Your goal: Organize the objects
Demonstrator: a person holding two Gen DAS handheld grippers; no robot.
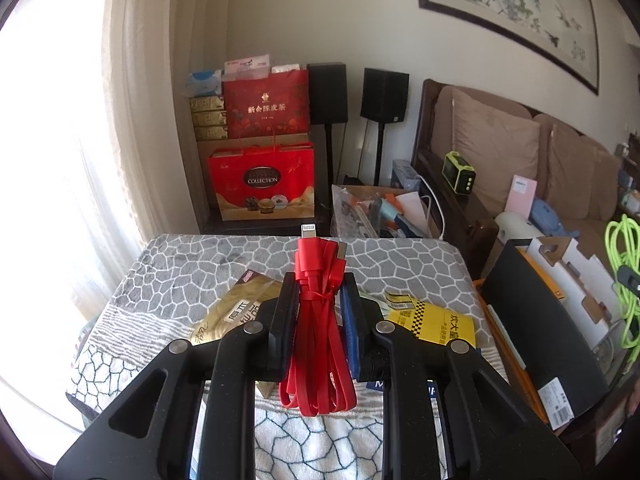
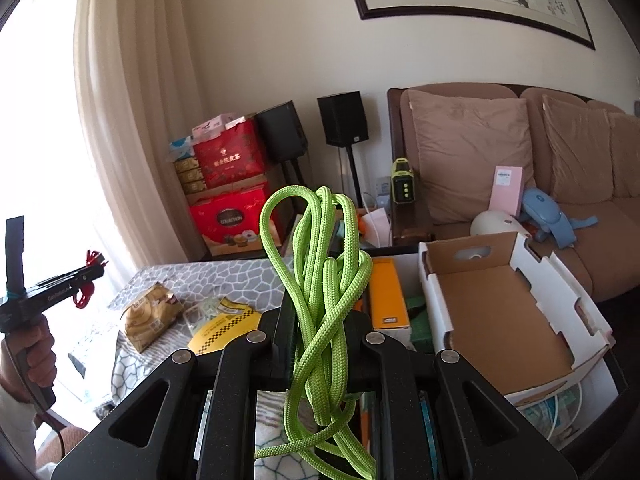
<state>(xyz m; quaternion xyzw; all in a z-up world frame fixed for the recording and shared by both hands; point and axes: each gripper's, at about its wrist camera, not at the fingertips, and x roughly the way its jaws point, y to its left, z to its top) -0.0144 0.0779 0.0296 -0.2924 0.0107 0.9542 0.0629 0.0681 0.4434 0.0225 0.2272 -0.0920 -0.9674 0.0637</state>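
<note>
- Now we hold a bundled red cable (image 1: 316, 320) in our left gripper (image 1: 318, 312), its jaws pinching the bundle at the tie, plug ends up, loops hanging below.
- We hold this cable above the grey patterned blanket (image 1: 200, 268), over its middle.
- Our right gripper (image 2: 320, 344) pinches a coiled green rope (image 2: 320, 280), loops standing above the jaws and drooping under them.
- We see the rope above the blanket's right edge, beside an orange box (image 2: 386, 300).
- Right of that sits an open cardboard tray (image 2: 500, 320), nothing inside.
- On the blanket lie a gold packet (image 2: 150, 316) near the left edge and a yellow booklet (image 1: 436, 322) toward the right.
- At the right view's left edge, a hand (image 2: 34, 352) grips the left gripper's handle.
</note>
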